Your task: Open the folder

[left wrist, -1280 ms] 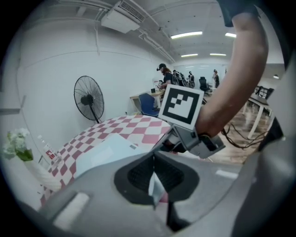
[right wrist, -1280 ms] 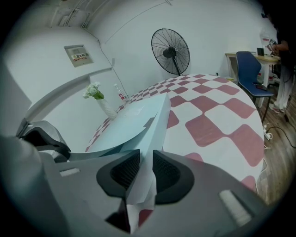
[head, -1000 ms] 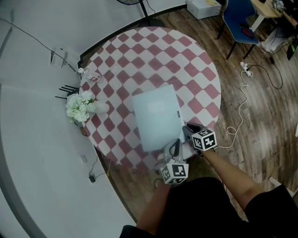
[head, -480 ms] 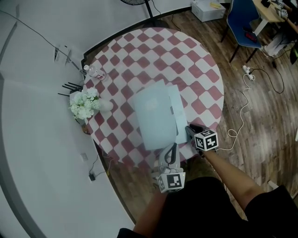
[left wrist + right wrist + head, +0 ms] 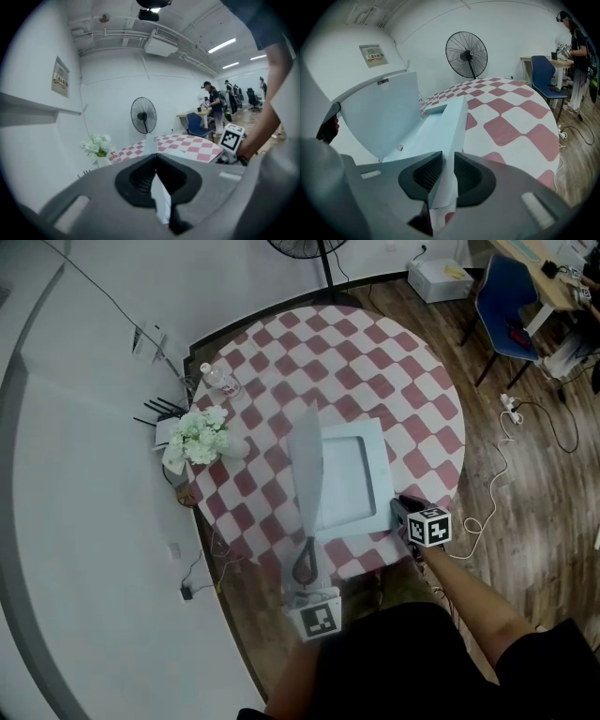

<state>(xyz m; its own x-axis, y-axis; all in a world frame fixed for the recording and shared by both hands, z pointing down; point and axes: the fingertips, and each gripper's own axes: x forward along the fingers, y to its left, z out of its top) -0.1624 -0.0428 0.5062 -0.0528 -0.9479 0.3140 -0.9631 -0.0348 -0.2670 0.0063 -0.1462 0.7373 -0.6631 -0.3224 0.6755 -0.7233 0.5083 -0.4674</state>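
At the round checkered table's near edge lay the pale blue folder, long axis running away from the person, its cover standing nearly upright. The left gripper's jaws pinched that cover, and the right gripper's jaws clamped the lower leaf. A vase held white flowers.

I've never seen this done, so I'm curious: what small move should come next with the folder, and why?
Probably the left gripper should swing the cover further over, toward the flowers, and lower it. Its jaws are shut on the cover, which stands about upright, only half open, while the right gripper clamps the folder's base.
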